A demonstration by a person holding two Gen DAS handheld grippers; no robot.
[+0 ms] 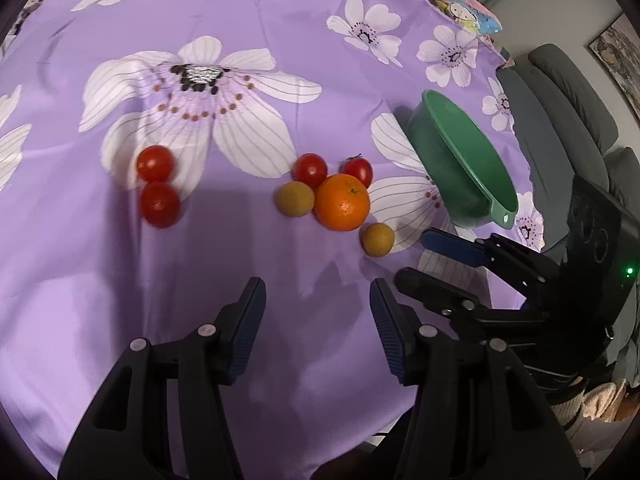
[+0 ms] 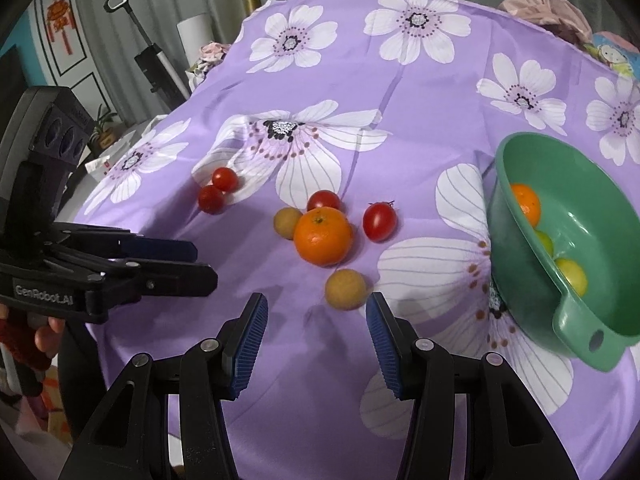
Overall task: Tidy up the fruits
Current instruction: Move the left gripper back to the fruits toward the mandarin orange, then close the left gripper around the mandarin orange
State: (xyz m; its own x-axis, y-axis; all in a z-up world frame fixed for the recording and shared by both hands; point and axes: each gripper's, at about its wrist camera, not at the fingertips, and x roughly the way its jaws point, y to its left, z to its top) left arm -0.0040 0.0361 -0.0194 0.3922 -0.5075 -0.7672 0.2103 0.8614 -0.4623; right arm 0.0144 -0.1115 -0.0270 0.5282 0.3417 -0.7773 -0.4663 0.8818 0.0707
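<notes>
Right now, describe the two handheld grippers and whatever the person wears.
Both are black plastic tools. The left gripper and the right gripper each have two fingers with ribbed blue pads and silver pivot screws. White lettering "GenRobot.AI" marks the left one's side; a green light glows on the right one's body. A dark red knitted cuff shows at the left hand.

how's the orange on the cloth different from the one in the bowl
The cloth orange lies in full view, touching a brown fruit and a tomato. The bowl orange is half hidden behind the green bowl's rim, beside yellow-green fruits. Both are round and bright orange.
</notes>
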